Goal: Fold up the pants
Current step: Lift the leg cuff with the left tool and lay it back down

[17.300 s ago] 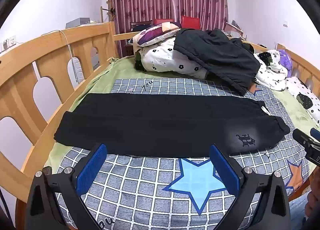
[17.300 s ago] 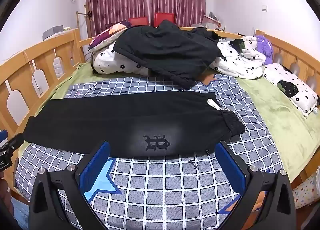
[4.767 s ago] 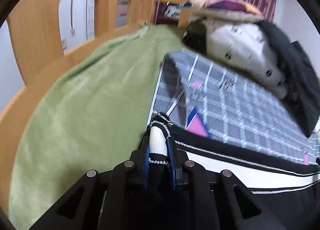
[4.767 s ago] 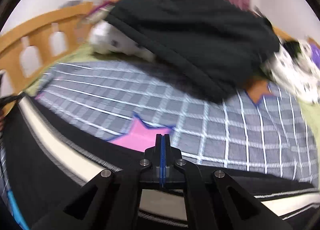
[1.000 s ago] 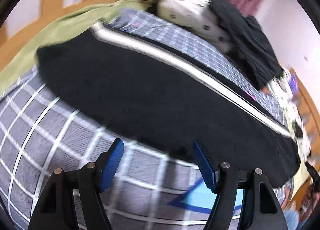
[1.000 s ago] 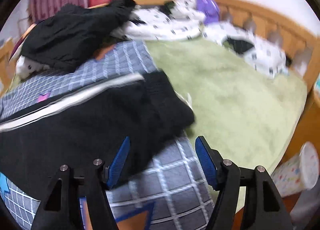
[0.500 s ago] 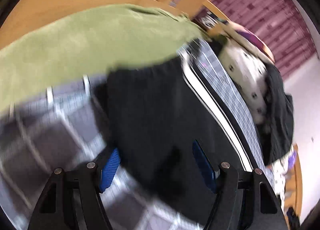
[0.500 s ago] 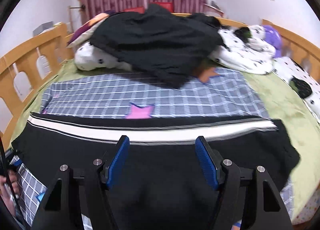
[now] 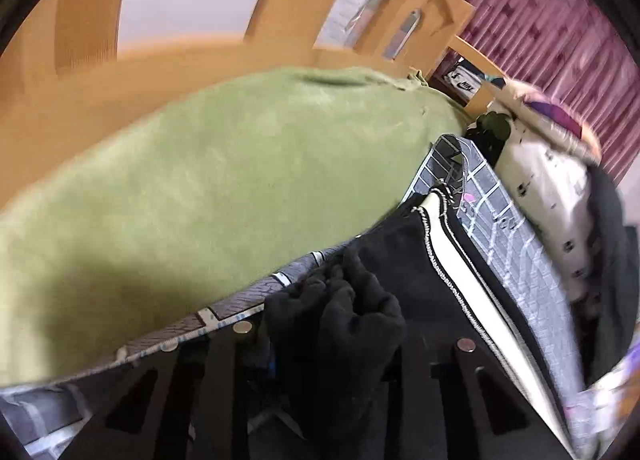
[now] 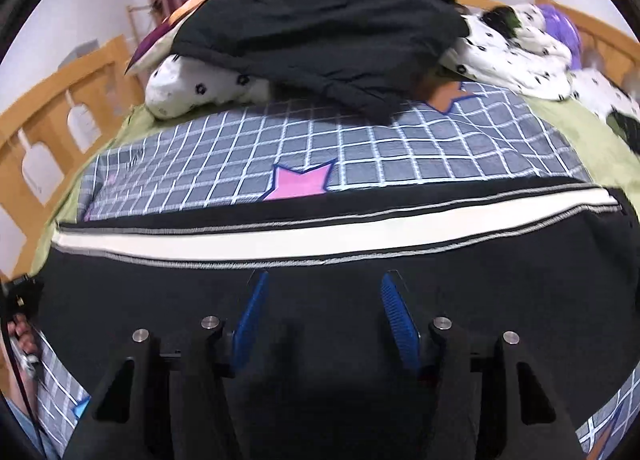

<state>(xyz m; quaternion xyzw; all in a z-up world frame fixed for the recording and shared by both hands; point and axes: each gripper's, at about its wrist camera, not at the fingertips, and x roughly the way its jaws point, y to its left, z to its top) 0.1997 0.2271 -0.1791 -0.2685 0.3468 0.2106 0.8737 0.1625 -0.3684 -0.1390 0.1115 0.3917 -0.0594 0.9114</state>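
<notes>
Jaws on the left gripper (image 9: 320,356) have gone from spread wide half a second ago to pinched on a bunched hem corner of the pants (image 9: 400,272), black cloth heaped between them, right by the green blanket (image 9: 208,188). That looks like the grab for the next fold across the length.

Over to the right wrist view: the right gripper (image 10: 324,316) is spread apart, blue pads (image 10: 250,314) hovering low over the pants (image 10: 160,300), which now lie halved lengthwise, white stripe (image 10: 320,234) along the far edge, on the checked sheet (image 10: 360,152).
</notes>
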